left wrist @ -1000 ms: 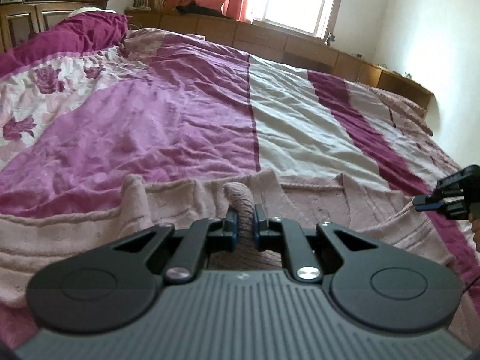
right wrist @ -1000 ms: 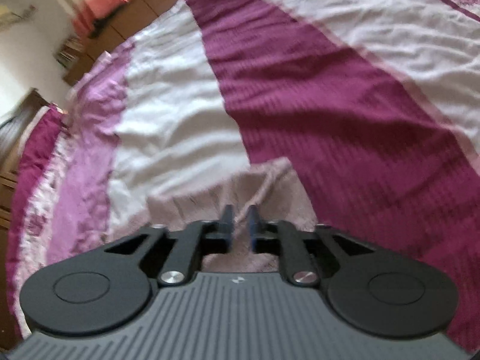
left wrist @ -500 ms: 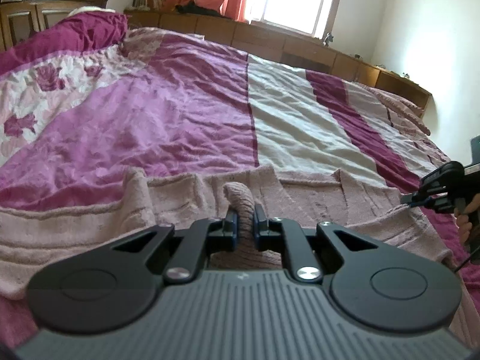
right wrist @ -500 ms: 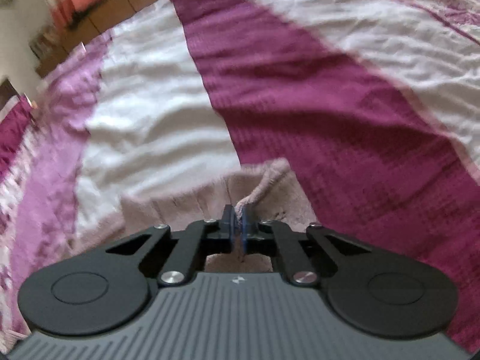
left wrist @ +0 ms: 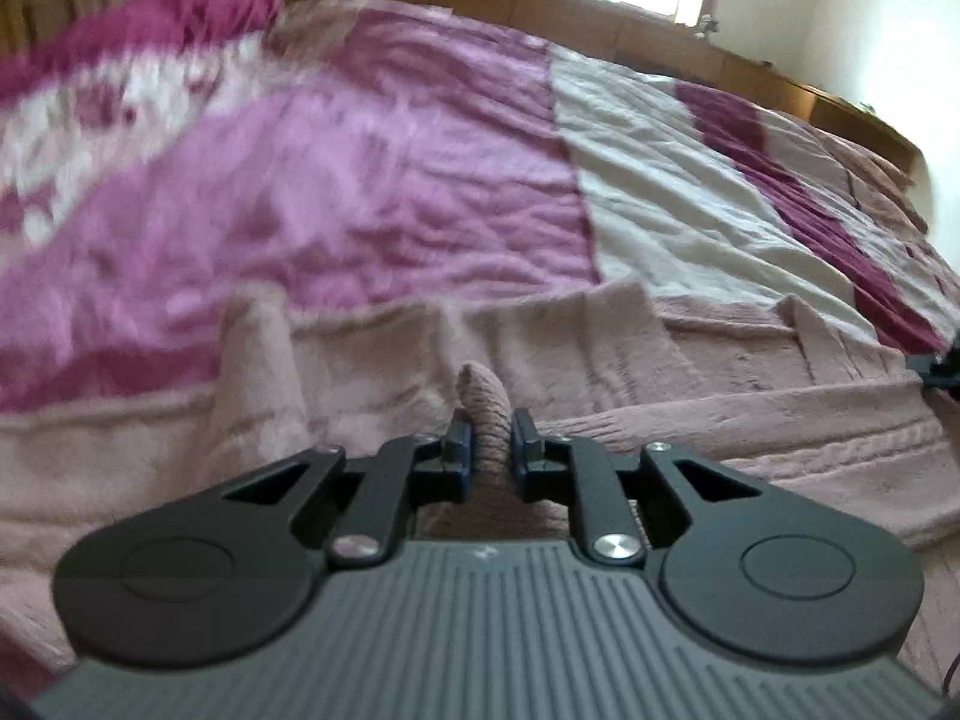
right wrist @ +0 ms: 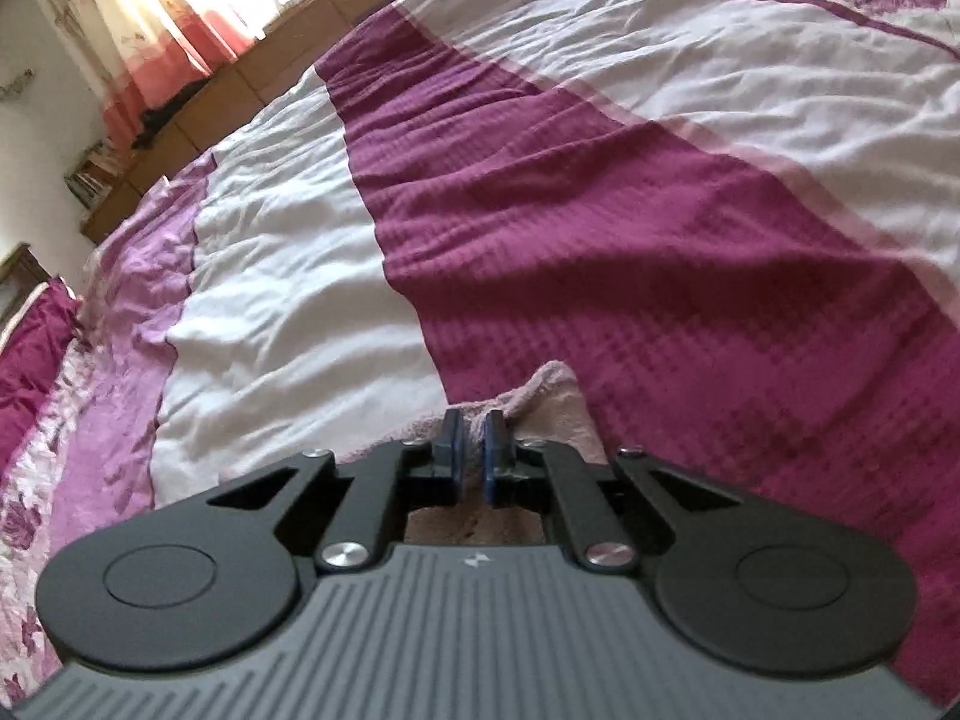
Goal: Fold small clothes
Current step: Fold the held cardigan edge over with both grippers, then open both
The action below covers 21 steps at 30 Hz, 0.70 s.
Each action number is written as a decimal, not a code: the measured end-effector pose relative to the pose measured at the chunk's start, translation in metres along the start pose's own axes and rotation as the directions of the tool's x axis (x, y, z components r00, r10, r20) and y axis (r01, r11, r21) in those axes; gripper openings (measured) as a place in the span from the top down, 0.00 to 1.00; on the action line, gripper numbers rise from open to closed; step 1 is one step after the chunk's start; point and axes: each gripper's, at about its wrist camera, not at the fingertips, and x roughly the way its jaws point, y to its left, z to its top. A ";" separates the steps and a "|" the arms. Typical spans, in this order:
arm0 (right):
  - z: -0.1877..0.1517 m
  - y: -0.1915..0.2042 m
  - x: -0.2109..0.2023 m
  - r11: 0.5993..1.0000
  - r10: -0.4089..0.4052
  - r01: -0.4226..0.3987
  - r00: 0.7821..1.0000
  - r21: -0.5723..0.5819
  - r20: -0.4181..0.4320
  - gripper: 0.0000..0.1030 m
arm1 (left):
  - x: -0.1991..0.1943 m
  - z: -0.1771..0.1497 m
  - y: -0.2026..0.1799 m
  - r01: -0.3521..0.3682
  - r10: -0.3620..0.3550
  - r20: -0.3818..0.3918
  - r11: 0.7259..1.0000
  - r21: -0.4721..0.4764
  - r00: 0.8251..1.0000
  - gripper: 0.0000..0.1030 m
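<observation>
A dusty-pink knitted garment (left wrist: 600, 360) lies spread across the near part of the bed. My left gripper (left wrist: 487, 447) is shut on a bunched fold of it that sticks up between the fingers. My right gripper (right wrist: 471, 450) is shut on the garment's edge (right wrist: 549, 387), with a small corner showing past the blue pads. The tip of the right gripper (left wrist: 942, 366) shows at the far right edge of the left wrist view, at the garment's right end.
The bed is covered by a quilt with purple (left wrist: 360, 198), white (right wrist: 288, 288) and dark magenta (right wrist: 600, 228) stripes. A wooden ledge (left wrist: 780, 84) runs along the far side under a window with pink curtains (right wrist: 150, 48). A magenta pillow (right wrist: 30, 354) lies at the head.
Both grippers have lifted and moved forward with the garment. The left view has tilted and is blurred by motion. The right gripper now sits further right in the left view.
</observation>
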 end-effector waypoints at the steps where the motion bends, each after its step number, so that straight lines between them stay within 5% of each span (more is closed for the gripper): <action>1: 0.000 -0.002 -0.001 1.000 0.011 -0.011 1.000 0.000 -0.001 0.85 | -0.003 0.000 0.004 0.013 -0.013 0.004 1.000 -0.020 1.000 0.79; 5: 0.004 -0.002 -0.018 0.998 0.049 -0.048 0.999 -0.045 0.007 0.64 | -0.023 0.002 0.013 -0.018 0.020 0.032 0.999 -0.037 0.999 0.50; 7: 0.003 0.001 -0.034 0.994 0.057 -0.054 0.998 -0.093 0.031 0.53 | -0.032 0.002 0.016 -0.011 0.013 0.042 0.999 -0.052 0.999 0.50; 16: -0.040 0.008 -0.090 0.935 0.101 -0.093 0.995 -0.342 0.007 0.51 | -0.042 -0.005 -0.005 0.070 -0.070 0.006 0.997 0.013 0.998 0.50; 21: -0.083 0.007 -0.081 0.850 -0.026 0.017 1.000 -0.527 -0.010 0.52 | -0.036 -0.014 -0.010 0.026 -0.024 -0.036 0.999 0.033 0.999 0.50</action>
